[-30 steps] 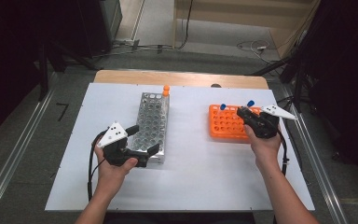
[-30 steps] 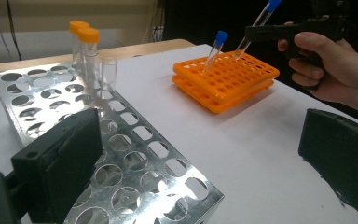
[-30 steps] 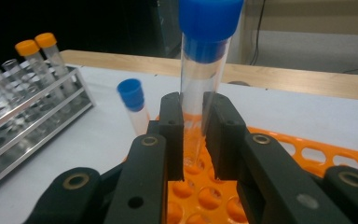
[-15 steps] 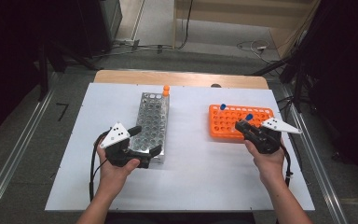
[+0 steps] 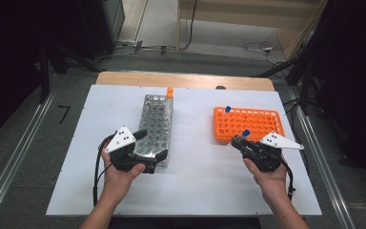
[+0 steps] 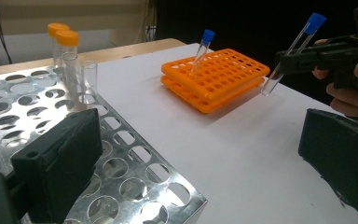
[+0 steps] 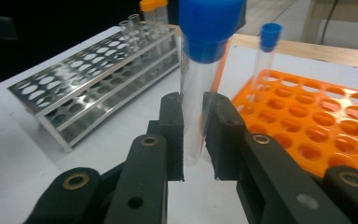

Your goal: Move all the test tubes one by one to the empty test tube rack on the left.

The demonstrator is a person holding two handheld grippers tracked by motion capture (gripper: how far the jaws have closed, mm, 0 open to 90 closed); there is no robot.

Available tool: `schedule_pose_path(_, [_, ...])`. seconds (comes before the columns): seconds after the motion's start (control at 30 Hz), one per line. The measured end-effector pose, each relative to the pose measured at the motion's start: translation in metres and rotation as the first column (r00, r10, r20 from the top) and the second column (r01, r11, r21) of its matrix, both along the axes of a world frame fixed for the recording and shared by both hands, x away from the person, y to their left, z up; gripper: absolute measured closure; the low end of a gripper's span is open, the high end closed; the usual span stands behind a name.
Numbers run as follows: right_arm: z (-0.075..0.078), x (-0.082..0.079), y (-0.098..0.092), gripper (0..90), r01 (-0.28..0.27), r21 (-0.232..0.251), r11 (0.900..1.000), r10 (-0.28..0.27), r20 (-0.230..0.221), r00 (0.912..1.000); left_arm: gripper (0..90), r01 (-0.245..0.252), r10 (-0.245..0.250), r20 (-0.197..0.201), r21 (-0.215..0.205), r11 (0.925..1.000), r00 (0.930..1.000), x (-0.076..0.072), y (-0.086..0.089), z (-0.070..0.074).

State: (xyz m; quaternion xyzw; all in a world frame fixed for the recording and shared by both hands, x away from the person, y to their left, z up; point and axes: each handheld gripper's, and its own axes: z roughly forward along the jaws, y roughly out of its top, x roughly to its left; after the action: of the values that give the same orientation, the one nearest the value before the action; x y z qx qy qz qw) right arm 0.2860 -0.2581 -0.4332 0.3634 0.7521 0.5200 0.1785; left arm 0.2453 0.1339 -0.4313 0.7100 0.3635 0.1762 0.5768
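A: From the high view, we are holding a blue-capped test tube [image 5: 244,135] in our right gripper [image 5: 240,142], just off the near edge of the orange rack [image 5: 271,125]. Our left gripper [image 5: 151,149] is sitting with its jaws wide apart around the near end of the metal rack [image 5: 158,119], not pinching it.

B: So we are carrying the tube over the white table [image 5: 195,176]. We should be going slowly and keeping it straight up.

A: In the left gripper view, the tube [image 6: 292,51] is leaning a bit in our right gripper [image 6: 284,63]. The other blue-capped tube [image 6: 201,50] is standing in the orange rack [image 6: 223,77].

B: Then we should be tipping it upright before we try a hole.

A: In the right gripper view, the two pads [image 7: 173,123] are squeezing the glass [image 7: 196,102] in the middle, below the cap.

B: Good. We should be holding tight but gently, and aiming for an empty hole in the metal rack [image 7: 88,74].
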Motion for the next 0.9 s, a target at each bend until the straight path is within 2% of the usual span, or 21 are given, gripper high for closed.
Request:
schedule_pose_path(0.23, [-0.005,-0.008,0.017,75.3,-0.067,-0.017,0.998,0.067,-0.009,0.9977,0.0,0.019,-0.019,0.004,0.005,0.9998,0.9998,-0.001,-0.006,0.001])
schedule_pose_path(0.53, [-0.008,-0.014,0.034,75.3,-0.125,-0.028,0.992,0.124,-0.021,0.9920,0.0,0.046,-0.046,0.015,0.008,0.9989,0.9988,-0.003,-0.015,0.004])
schedule_pose_path(0.9, [-0.011,-0.019,0.056,75.3,-0.214,-0.038,0.976,0.213,-0.044,0.9762,4.2,0.102,-0.102,0.026,0.000,0.9948,0.9944,-0.006,-0.034,0.007])
